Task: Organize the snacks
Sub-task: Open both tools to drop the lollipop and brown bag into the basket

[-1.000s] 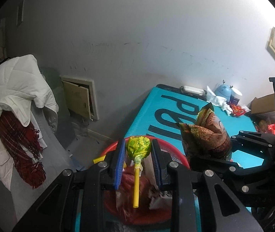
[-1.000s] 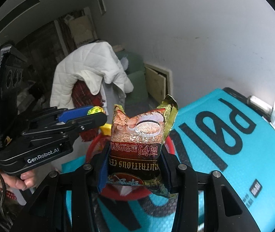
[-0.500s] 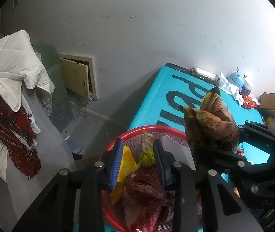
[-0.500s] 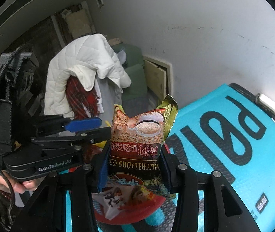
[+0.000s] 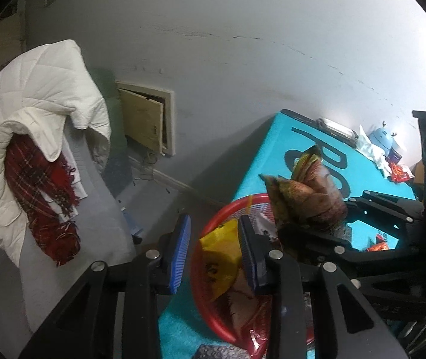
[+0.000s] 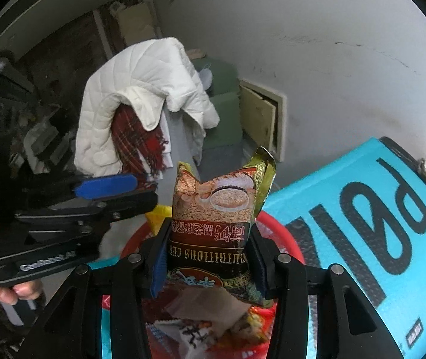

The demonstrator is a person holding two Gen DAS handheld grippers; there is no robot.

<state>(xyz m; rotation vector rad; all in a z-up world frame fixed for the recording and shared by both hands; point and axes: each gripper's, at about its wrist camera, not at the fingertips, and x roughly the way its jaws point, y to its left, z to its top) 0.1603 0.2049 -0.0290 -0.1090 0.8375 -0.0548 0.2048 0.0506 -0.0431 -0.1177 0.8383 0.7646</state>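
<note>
Snacks fill the red basket (image 5: 210, 230) that sits at the near corner of the turquoise surface (image 5: 275, 149), the one with big black letters across it. Behind it stands a grey wall with a small hatch (image 5: 145, 119) hanging ajar, and off to the side a white quilted jacket (image 5: 33, 113) is draped over a red tartan scarf (image 5: 39, 194).

In my right tongs (image 6: 210, 257) I hold a cereal packet (image 6: 216, 215) upright, printed side toward the camera and upside down, its torn gold top flaring open; the pads sit against both its sides, though these jaws have just been easing apart a little. It hangs right above the basket, over the wrappers already lying there.

My left tongs (image 5: 213, 254) hover over the basket's near rim with the blue pads apart and nothing between them. Beneath them a yellow wrapper (image 5: 219, 257) sticks up among the other packets inside.
</note>
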